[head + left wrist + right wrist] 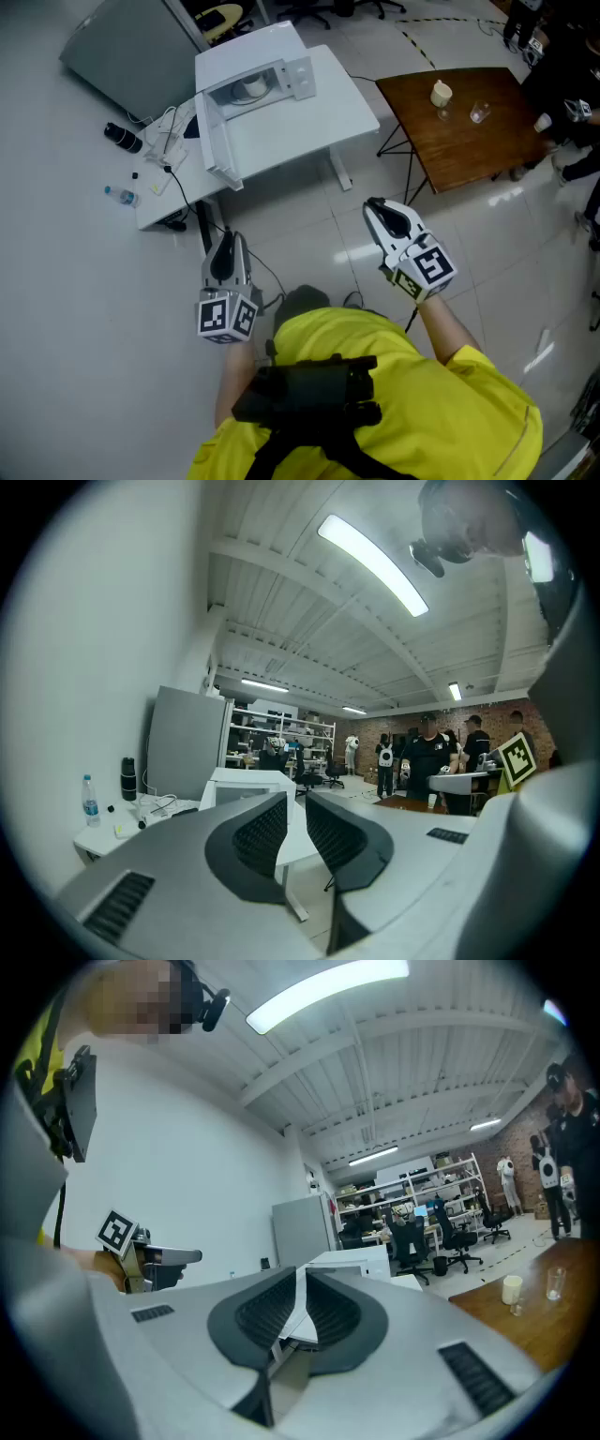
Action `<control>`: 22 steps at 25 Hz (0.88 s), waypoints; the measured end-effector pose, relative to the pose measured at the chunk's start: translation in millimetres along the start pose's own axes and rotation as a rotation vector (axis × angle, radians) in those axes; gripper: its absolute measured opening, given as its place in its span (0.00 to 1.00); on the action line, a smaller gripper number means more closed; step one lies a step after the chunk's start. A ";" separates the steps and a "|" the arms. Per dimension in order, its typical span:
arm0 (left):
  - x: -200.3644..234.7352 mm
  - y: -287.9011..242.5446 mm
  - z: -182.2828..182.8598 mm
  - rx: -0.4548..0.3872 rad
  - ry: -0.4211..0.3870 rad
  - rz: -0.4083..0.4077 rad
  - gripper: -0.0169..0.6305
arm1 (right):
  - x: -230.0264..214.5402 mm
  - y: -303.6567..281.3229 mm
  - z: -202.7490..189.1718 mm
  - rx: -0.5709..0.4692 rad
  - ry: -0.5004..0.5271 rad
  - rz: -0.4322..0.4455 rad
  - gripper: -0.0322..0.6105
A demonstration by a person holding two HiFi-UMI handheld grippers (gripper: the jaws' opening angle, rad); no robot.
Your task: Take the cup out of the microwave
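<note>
White microwave [248, 52] on white table [309, 122] | door [217, 141] open | cup [250, 89] inside

Head view steeply down, gripper views level — sharing, seemingly, the microwave [253, 52]

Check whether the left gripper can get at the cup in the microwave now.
Probably not yet. The microwave door hangs open and nothing blocks the cup, but the left gripper is well short of the table, jaws shut.
</note>
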State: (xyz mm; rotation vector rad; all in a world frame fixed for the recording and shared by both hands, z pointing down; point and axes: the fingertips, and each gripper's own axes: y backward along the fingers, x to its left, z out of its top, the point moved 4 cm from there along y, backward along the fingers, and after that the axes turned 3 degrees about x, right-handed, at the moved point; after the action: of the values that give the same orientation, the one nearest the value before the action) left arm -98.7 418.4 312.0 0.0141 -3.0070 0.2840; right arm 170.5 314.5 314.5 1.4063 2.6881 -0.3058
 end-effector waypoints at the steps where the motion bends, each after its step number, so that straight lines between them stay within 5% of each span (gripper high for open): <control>1: -3.0 -4.8 -0.1 0.000 -0.001 -0.001 0.11 | -5.6 -1.7 -2.6 0.001 -0.007 0.001 0.11; 10: 4.1 -75.6 -9.0 0.034 0.015 -0.022 0.11 | -60.1 -46.3 -10.6 0.017 -0.055 -0.010 0.11; 22: 91.6 -244.6 13.5 0.029 0.034 -0.056 0.11 | -127.4 -233.4 25.1 0.050 -0.027 0.028 0.11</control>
State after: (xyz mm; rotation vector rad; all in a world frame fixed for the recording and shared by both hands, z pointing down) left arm -186.2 175.8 355.4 0.0950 -2.9631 0.3183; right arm 51.5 77.2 343.4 1.4408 2.6548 -0.3888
